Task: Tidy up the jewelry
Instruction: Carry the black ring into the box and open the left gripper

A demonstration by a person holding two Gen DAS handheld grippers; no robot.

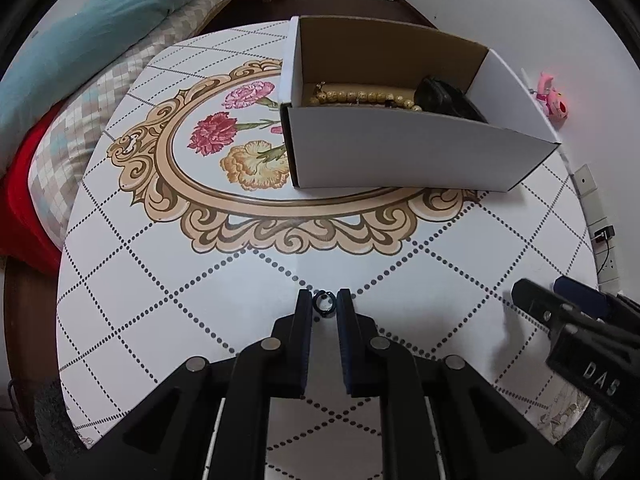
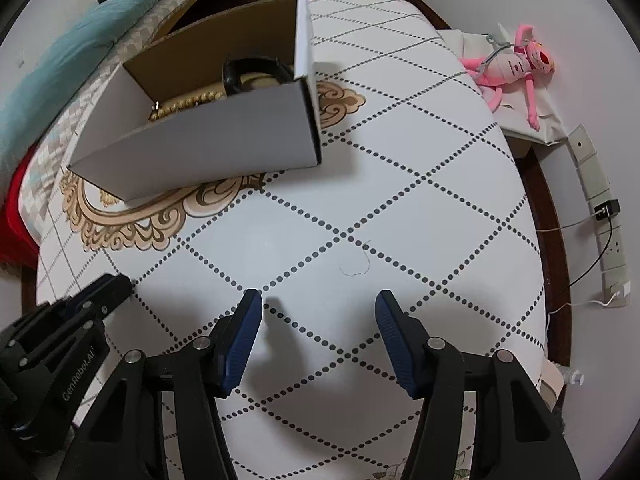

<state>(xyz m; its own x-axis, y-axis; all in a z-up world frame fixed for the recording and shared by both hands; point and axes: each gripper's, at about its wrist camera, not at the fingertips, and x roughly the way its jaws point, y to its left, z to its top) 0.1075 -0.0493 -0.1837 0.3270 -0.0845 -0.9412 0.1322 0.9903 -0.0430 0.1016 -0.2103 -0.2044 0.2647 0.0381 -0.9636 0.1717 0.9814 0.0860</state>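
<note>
My left gripper [image 1: 324, 303] pinches a small dark ring [image 1: 323, 302] — thin, round, glossy — just above the table [image 1: 240, 280] near its front edge. My right gripper [image 2: 318, 306] hangs spread wide, holding nothing — the white box [image 1: 400, 152] sits mid-table.

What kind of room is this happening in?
Most likely a bedroom at home: a bed with a teal blanket stands beside the flower-patterned table, and a pink plush toy lies near the wall.
</note>
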